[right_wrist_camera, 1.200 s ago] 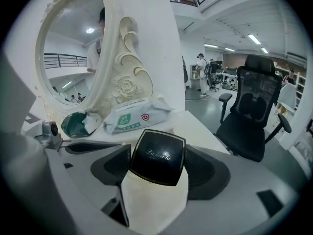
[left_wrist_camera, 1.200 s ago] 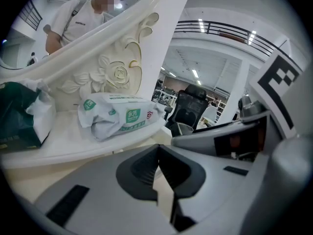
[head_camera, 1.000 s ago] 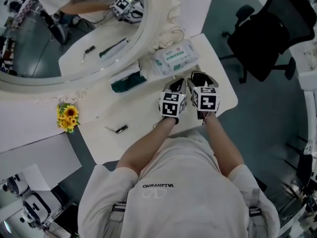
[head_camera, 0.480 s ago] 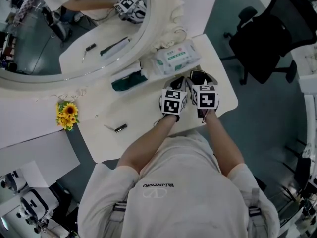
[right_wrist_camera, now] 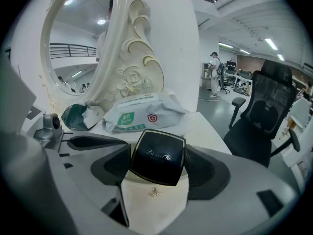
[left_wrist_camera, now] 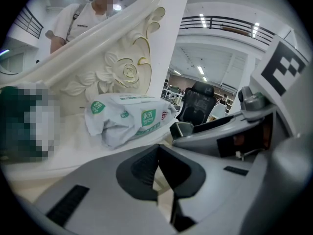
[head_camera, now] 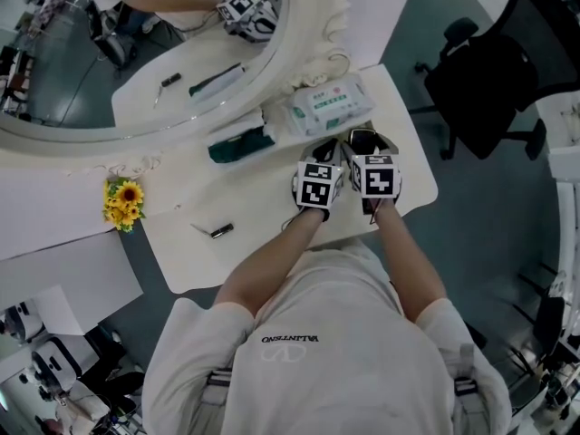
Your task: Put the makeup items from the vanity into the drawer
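A black square compact with script lettering sits between the pads of my right gripper, which is shut on it just above the white vanity top. In the head view the compact shows ahead of that gripper's marker cube. My left gripper is beside it on the left, its jaws shut with nothing between them. A small dark tube lies on the vanity's left part, far from both grippers.
A pack of wet wipes and a dark green pouch lie by the ornate mirror frame. A sunflower stands at the left. A small gold knob shows below the compact. A black office chair stands right of the vanity.
Both grippers stay where they were, the compact still held in the right one. Only the head view has drifted slightly.
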